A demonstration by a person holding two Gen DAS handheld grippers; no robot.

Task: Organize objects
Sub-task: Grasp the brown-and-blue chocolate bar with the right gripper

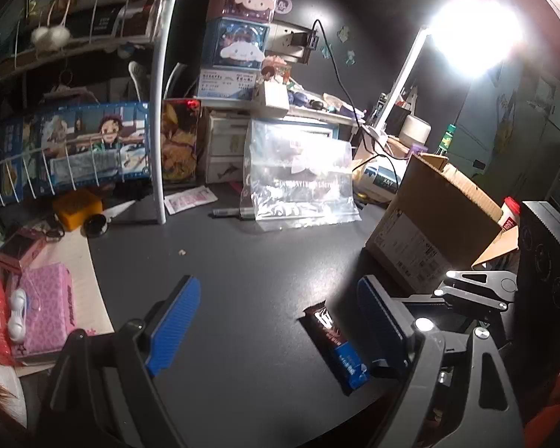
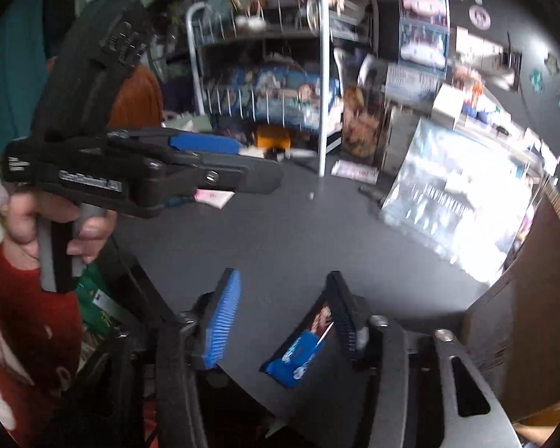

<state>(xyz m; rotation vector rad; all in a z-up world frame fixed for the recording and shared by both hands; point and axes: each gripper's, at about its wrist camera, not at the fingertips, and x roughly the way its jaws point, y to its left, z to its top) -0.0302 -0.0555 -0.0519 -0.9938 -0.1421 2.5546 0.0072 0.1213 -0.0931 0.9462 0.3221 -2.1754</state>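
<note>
Right wrist view: my right tool (image 2: 283,313) is open beside the snack packet (image 2: 302,347), near the cardboard box (image 2: 522,317); I'd judge centring then closing comes next, left tool (image 1: 276,321) open too.

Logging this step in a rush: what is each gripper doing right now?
Left gripper: open, holding nothing.
Right gripper: open, empty; the brown-and-blue snack wrapper lies on the dark desk by its right finger.

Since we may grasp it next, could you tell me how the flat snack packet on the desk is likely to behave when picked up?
The snack packet lies flat on the desk, so it probably won't roll. Its thin wrapper looks glossy, so it may bend and slip between the pads. It seems light, so a push would likely slide it.
</note>
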